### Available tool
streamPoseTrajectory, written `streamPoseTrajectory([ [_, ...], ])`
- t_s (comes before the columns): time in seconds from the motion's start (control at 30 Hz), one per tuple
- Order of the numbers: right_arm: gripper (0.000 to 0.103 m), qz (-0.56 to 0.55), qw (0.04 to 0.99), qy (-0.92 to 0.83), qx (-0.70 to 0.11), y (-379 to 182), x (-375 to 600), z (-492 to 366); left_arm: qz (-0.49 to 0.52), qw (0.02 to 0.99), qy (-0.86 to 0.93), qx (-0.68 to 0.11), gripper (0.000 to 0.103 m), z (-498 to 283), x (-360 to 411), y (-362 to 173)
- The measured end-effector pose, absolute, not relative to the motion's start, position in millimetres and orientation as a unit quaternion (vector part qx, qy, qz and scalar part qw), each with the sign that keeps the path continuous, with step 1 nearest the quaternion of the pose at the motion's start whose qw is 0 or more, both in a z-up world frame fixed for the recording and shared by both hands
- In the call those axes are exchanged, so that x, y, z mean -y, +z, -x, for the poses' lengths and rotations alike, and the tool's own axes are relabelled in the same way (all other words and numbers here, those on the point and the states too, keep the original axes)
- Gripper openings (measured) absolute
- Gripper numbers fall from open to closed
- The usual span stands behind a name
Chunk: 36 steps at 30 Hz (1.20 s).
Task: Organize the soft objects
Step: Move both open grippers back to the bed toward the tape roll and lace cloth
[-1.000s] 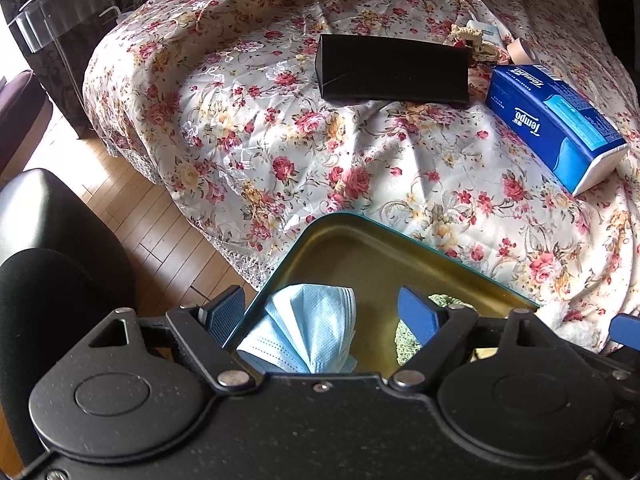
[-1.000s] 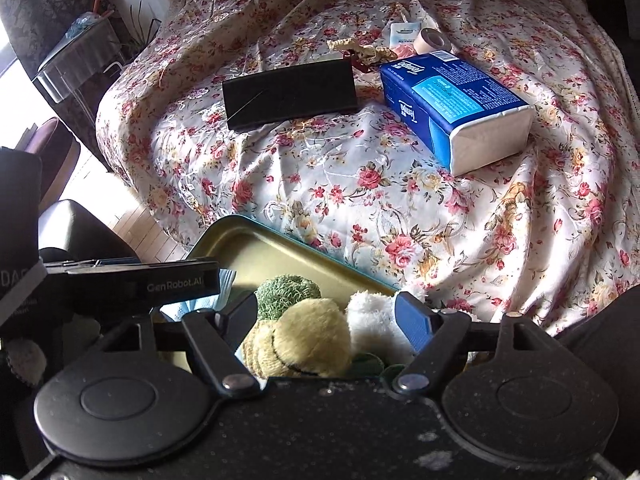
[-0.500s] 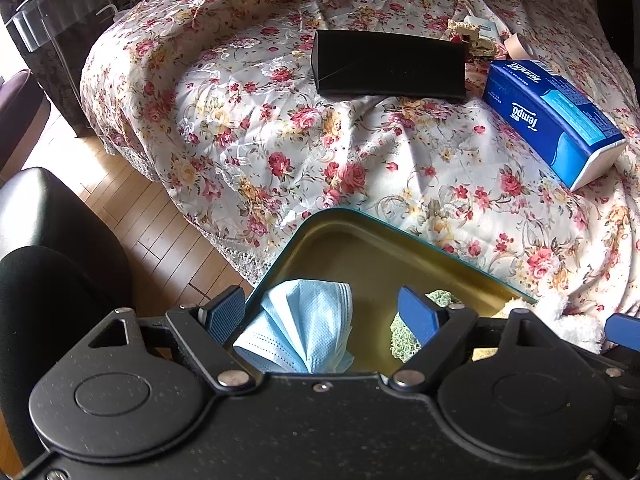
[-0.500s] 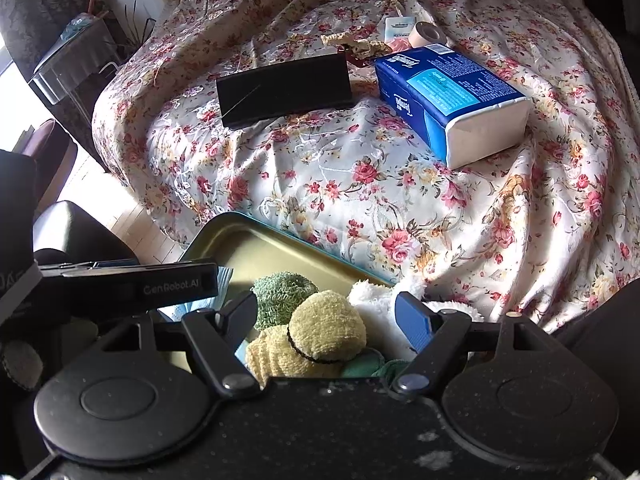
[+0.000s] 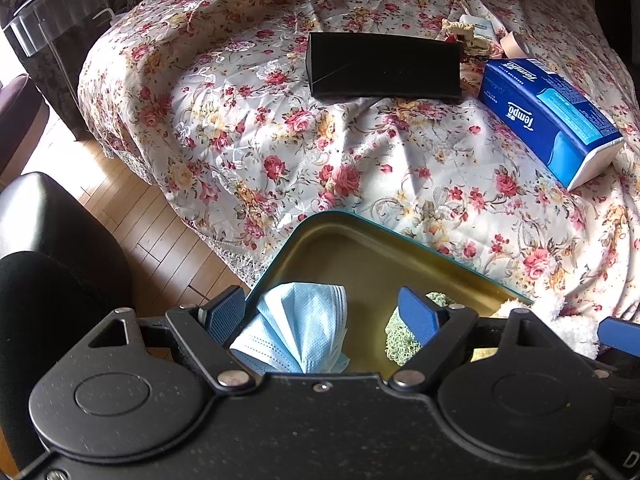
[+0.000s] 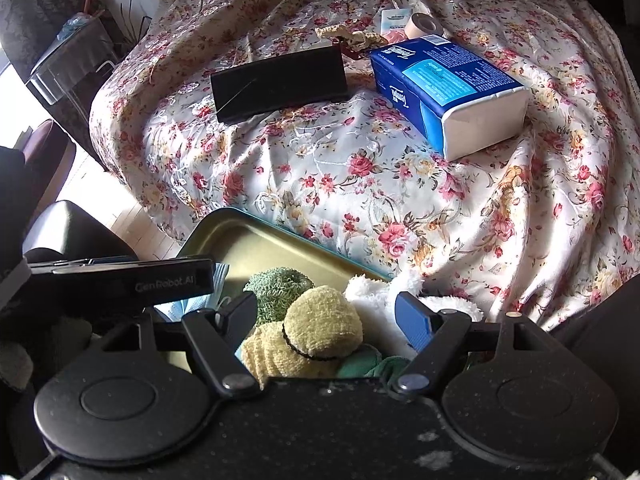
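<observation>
Left wrist view: we are hovering our left gripper (image 5: 322,314), fingers spread and grasping nothing, over the blue face mask (image 5: 296,334) lying in the tin tray (image 5: 360,248). Our right gripper (image 6: 326,314) is likewise released above the yellow towel roll (image 6: 316,336). Next we are likely tidying these.

Both wrist views — steeply down, tin (image 5: 360,248) shared.

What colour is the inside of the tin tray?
Golden yellow inside the tin tray, with a teal rim; clearest in the left wrist view.
</observation>
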State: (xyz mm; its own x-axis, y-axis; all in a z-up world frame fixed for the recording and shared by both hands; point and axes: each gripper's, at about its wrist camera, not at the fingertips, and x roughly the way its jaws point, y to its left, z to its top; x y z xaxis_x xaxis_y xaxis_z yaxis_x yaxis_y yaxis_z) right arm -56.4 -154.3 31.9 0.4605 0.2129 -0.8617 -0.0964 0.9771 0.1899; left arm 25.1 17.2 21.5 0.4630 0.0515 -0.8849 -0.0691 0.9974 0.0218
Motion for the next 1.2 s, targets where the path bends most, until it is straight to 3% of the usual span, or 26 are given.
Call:
streamPoseTrajectory([
  [0.43, 0.076, -0.065, 0.864, 0.078, -0.493, 41.2, 166.1, 30.1, -0.015, 0.874, 0.019, -0.486, 0.081, -63.9, -8.5, 46.6],
  [0.93, 0.081, -0.03, 0.919, 0.016, -0.393, 87.8, 198.8, -74.0, -0.033, 0.912, -0.037, -0.408, 0.09, -162.9, 11.6, 96.7],
  [1.1, 0.092, -0.027, 0.933, -0.024, -0.359, 97.8, 214.3, -127.2, -0.046, 0.924, -0.042, -0.377, 0.099, -203.6, 19.2, 105.5],
  [1.2, 0.099, -0.026, 0.939, -0.044, -0.341, 97.1, 222.1, -159.4, -0.054, 0.928, -0.044, -0.367, 0.099, -227.1, 23.6, 103.7],
])
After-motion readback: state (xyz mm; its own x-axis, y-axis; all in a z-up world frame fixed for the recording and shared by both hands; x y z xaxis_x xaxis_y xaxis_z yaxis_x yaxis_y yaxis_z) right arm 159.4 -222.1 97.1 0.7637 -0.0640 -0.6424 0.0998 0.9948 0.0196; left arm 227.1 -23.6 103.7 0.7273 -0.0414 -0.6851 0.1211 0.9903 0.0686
